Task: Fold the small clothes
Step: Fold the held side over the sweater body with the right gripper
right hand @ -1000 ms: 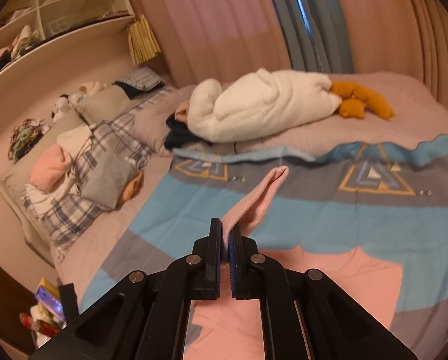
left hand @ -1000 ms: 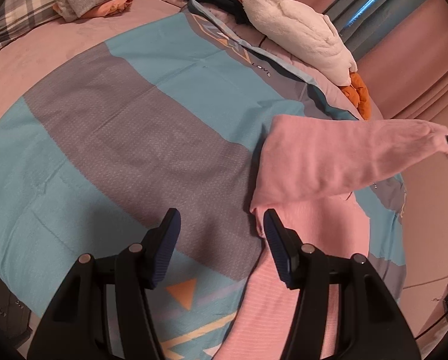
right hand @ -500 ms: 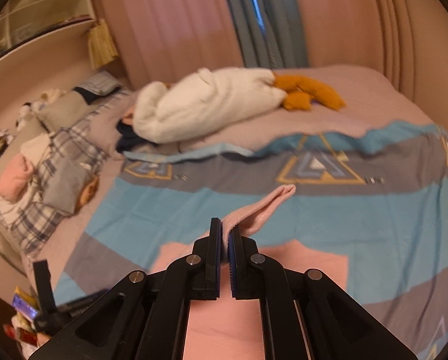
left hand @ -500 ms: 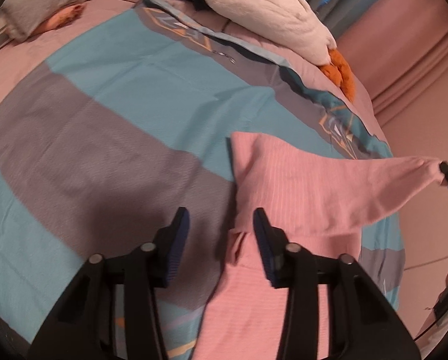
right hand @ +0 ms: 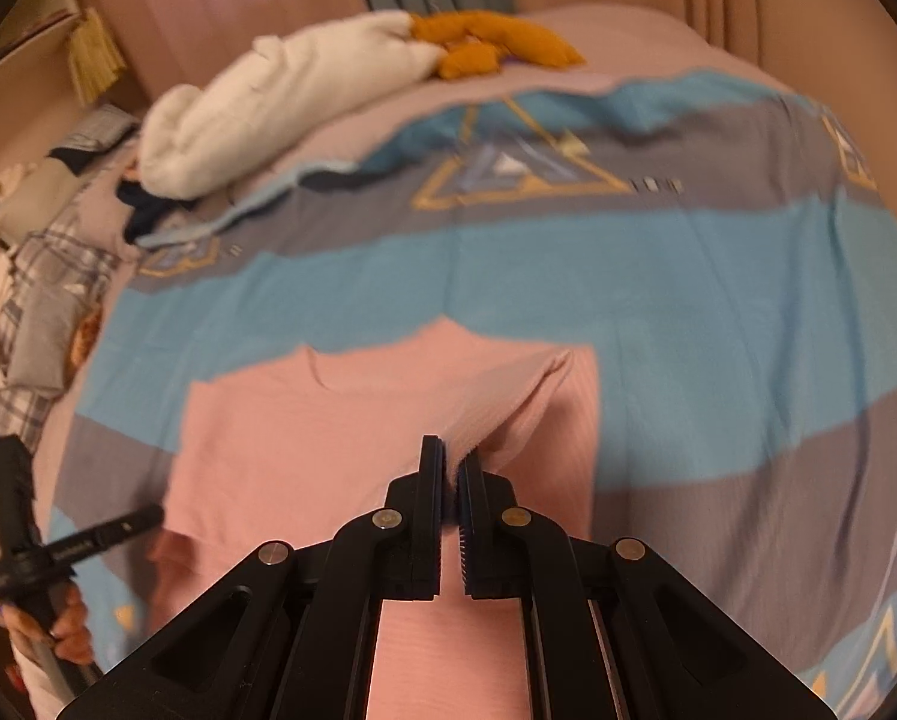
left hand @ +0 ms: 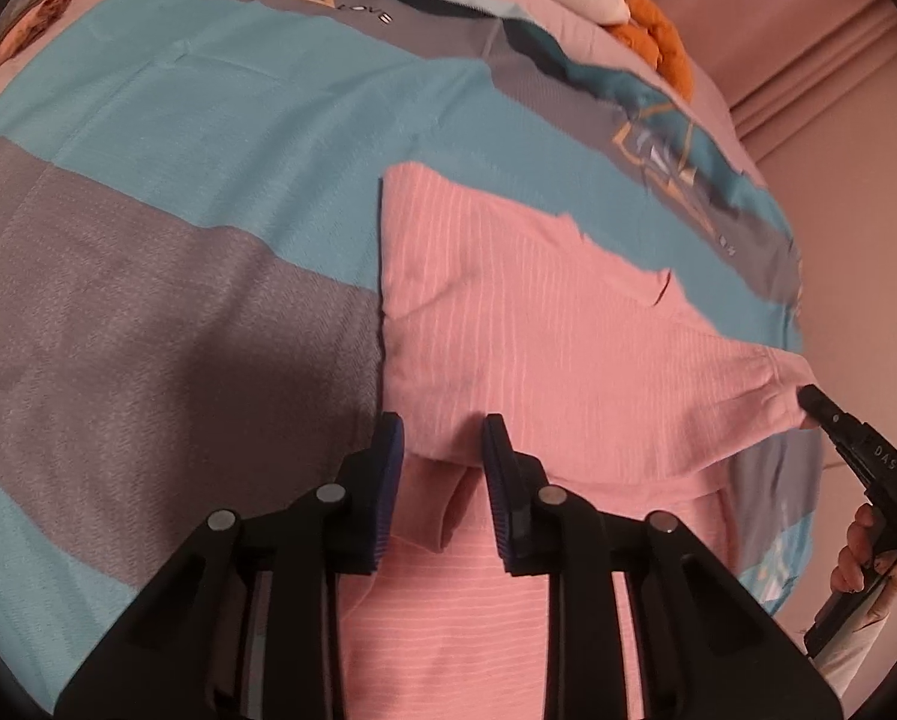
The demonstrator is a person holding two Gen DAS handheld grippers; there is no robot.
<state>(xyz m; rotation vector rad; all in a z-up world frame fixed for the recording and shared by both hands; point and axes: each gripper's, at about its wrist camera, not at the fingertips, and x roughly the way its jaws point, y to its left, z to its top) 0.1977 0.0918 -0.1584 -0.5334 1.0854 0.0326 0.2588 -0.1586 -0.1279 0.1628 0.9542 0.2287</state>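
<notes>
A pink ribbed garment (left hand: 544,324) lies on the bed, one part folded over the rest; it also shows in the right wrist view (right hand: 304,432). My left gripper (left hand: 442,438) is open, its jaws astride the folded edge near the garment's left side, not closed on it. My right gripper (right hand: 451,462) is shut on a pinched ridge of the pink cloth and holds it low over the garment. In the left wrist view the right gripper (left hand: 808,399) grips the garment's right corner. The left gripper also shows in the right wrist view (right hand: 148,516).
The bedspread (left hand: 148,228) is teal and grey with triangle prints. A white plush (right hand: 280,102) with orange parts (right hand: 496,48) lies at the far side. Pillows and clothes (right hand: 34,276) lie at the left. A pink wall (left hand: 838,138) is close on the right.
The right gripper has carried the pinched pink cloth down and across, laying it flatter over the garment. The left gripper has moved forward to the folded edge, still open.
</notes>
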